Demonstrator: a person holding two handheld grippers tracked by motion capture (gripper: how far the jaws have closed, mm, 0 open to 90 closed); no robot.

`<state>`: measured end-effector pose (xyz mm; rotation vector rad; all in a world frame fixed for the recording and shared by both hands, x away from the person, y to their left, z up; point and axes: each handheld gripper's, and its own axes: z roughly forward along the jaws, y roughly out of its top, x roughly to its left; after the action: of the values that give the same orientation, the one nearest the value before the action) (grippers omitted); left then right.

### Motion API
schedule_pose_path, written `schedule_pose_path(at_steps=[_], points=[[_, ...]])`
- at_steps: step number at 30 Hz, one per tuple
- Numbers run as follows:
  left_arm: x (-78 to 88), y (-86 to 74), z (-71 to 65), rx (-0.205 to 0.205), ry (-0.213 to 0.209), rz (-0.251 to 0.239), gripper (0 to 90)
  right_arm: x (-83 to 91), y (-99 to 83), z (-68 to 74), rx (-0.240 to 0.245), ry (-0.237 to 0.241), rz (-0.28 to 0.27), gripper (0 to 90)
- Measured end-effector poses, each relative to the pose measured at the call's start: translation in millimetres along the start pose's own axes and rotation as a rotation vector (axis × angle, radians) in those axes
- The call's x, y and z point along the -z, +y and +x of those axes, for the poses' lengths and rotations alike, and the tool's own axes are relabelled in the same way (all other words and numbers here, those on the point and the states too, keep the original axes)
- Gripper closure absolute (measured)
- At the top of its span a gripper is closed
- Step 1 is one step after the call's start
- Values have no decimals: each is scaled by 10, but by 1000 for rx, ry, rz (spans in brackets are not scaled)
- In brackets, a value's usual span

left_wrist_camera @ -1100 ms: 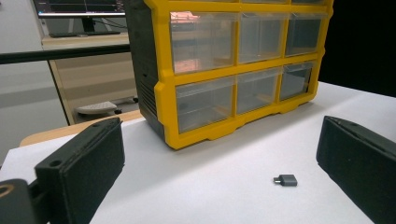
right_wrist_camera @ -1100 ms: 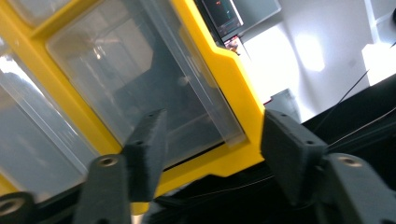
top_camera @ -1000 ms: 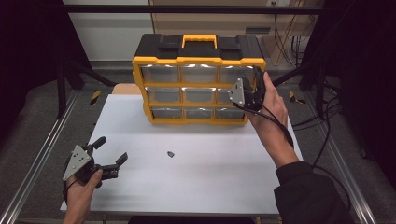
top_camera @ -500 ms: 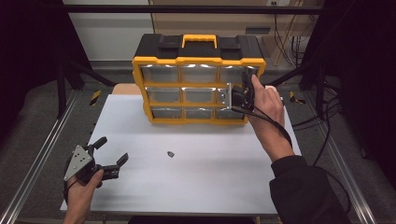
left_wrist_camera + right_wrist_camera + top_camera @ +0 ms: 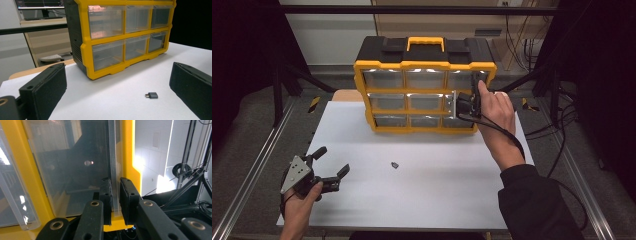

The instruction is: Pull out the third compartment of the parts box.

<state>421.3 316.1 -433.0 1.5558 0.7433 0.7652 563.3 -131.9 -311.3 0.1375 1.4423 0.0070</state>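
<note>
Gripping a clear drawer [image 5: 75, 170] front, right gripper [image 5: 115, 195] jaws just closing.

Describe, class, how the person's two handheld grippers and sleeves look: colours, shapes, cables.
The left gripper is black, with two blocky flat-faced jaws and a grey three-cornered plate on top. The right gripper is black too; its jaw arms carry round brass-coloured pivots, and a black cable trails from it along the wrist. The right arm wears a black sleeve.

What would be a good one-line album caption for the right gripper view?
Right gripper, jaws just closing, pinches the clear drawer's pull tab on the yellow organizer.
</note>
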Motion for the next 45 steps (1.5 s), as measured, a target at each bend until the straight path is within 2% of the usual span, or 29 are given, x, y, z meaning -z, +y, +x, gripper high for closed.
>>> schedule_pose_path(at_steps=[2, 5, 7, 11, 25, 40, 45], points=[[1, -1, 3, 2, 1, 0, 8, -12, 8, 25, 18, -27, 2, 825], [3, -1, 4, 2, 2, -1, 9, -16, 7, 39, 30, -41, 0, 828], [5, -1, 5, 4, 2, -3, 9, -5, 14, 44, 21, -44, 4, 838], [3, -2, 7, 5, 3, -2, 8, 13, 12, 23, 12, -25, -1, 847], [3, -2, 6, 5, 6, -3, 8, 183, 6, -4, 23, -26, -19, 845], [9, 3, 3, 2, 11, -7, 9, 458, -19, -47, -21, -17, -28, 841], [22, 13, 4, -6, 19, -14, 11, 519, -30, -60, -19, -10, -28, 841]])
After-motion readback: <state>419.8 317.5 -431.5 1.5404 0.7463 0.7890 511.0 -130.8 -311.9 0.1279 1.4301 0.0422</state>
